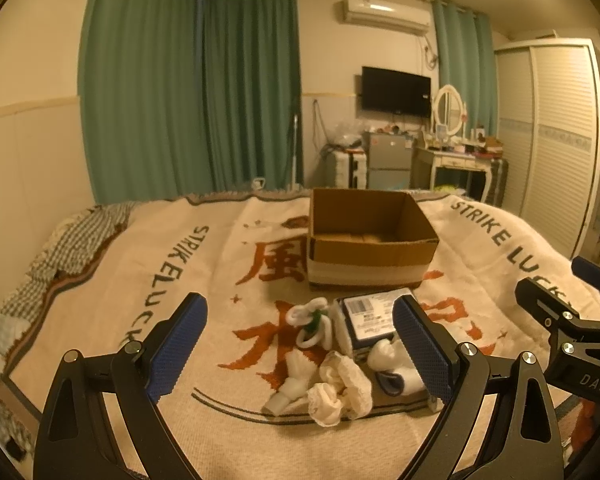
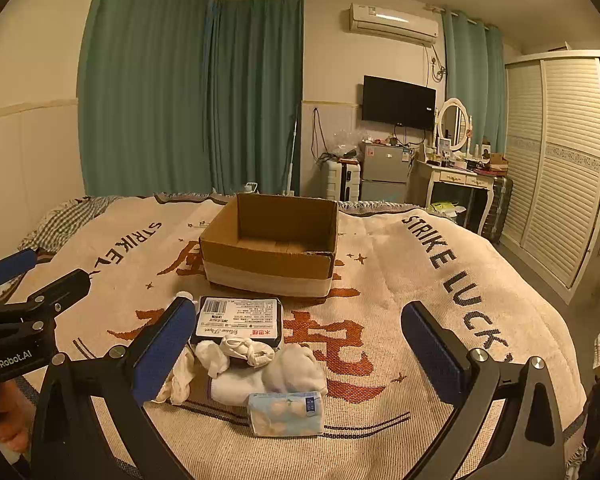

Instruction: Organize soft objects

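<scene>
An open cardboard box (image 1: 370, 236) (image 2: 272, 240) stands on the bed, apparently empty. In front of it lies a pile of soft things: white socks and cloths (image 1: 340, 388) (image 2: 260, 364), a white-and-green knitted piece (image 1: 312, 320), a dark tissue pack with a white label (image 1: 370, 316) (image 2: 240, 320), and a small light-blue tissue packet (image 2: 286, 412). My left gripper (image 1: 300, 352) is open and empty above the pile. My right gripper (image 2: 298, 354) is open and empty above the pile; it also shows at the right edge of the left wrist view (image 1: 572, 320).
The bed is covered by a cream blanket (image 2: 400, 280) with orange characters and "STRIKE LUCKY" lettering. A checked cloth (image 1: 64, 248) lies at the bed's left edge. Beyond the bed stand green curtains, a small fridge (image 2: 384, 172), a dressing table (image 2: 460, 184) and a wardrobe (image 2: 556, 160).
</scene>
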The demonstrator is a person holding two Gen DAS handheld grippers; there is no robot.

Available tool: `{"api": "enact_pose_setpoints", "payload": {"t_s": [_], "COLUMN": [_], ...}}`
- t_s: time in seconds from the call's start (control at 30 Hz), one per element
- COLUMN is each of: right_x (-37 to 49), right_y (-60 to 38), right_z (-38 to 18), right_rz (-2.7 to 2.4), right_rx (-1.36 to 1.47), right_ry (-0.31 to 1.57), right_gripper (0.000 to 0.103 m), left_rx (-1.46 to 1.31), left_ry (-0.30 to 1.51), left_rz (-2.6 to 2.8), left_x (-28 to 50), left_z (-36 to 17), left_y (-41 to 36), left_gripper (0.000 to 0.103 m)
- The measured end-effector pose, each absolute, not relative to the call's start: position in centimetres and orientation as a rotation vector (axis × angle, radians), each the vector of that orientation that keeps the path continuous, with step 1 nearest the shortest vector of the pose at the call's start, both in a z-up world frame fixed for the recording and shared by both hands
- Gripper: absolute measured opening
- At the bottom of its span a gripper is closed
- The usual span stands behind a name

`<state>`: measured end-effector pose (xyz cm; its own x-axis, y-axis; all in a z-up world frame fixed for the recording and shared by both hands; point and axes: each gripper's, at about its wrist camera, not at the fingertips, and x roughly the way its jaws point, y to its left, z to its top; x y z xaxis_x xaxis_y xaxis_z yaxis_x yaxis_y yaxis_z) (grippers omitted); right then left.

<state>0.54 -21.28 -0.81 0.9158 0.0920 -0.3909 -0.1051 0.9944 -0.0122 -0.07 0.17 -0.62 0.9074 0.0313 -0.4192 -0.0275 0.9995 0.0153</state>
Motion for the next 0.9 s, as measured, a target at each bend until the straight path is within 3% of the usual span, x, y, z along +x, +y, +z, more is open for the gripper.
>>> {"api": "enact_pose_setpoints", "payload": {"t_s": [0.9], "right_x": [0.43], "right_y": [-21.35], "right_z": [-1.40], "right_rz": [0.099], "right_rx": [-0.033], "right_ry": [0.411], "right_gripper": [0.103], "left_rx": [0.013], "left_ry": [0.436], "left_rz": [0.030], "left_x": [-0.18], "left_z": [-0.66], "left_y": [0.28], "left_gripper": [0.095]}}
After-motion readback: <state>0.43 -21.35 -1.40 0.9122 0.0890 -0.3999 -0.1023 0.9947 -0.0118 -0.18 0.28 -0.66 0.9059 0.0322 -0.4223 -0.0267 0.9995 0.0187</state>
